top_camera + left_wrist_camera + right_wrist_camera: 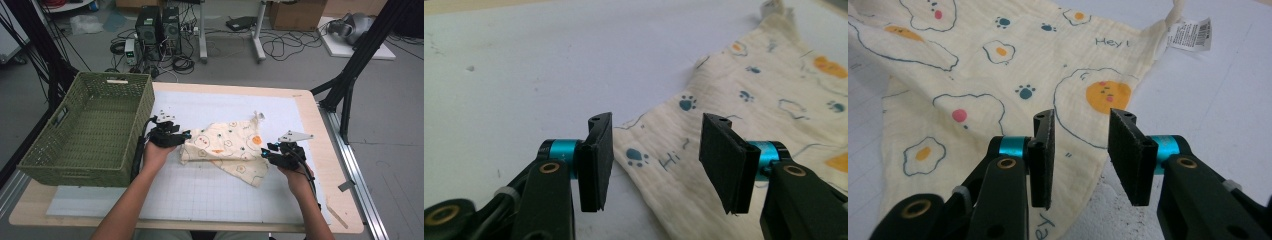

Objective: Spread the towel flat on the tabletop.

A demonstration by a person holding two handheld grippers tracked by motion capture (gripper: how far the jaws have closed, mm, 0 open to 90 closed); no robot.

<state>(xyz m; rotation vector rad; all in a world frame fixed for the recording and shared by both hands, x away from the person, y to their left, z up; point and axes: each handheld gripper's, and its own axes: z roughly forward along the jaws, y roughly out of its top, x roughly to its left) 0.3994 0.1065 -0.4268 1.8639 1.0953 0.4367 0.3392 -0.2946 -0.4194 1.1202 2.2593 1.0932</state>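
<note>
While both tongs stood apart with nothing clamped, the right tongs hovered over the near edge of the egg-print cloth, and the left tongs faced its opposite corner. The cloth lay rumpled on the table beside the green basket. Each pair probably needed a corner seated deep before closing, so the fabric would lift evenly.
</note>
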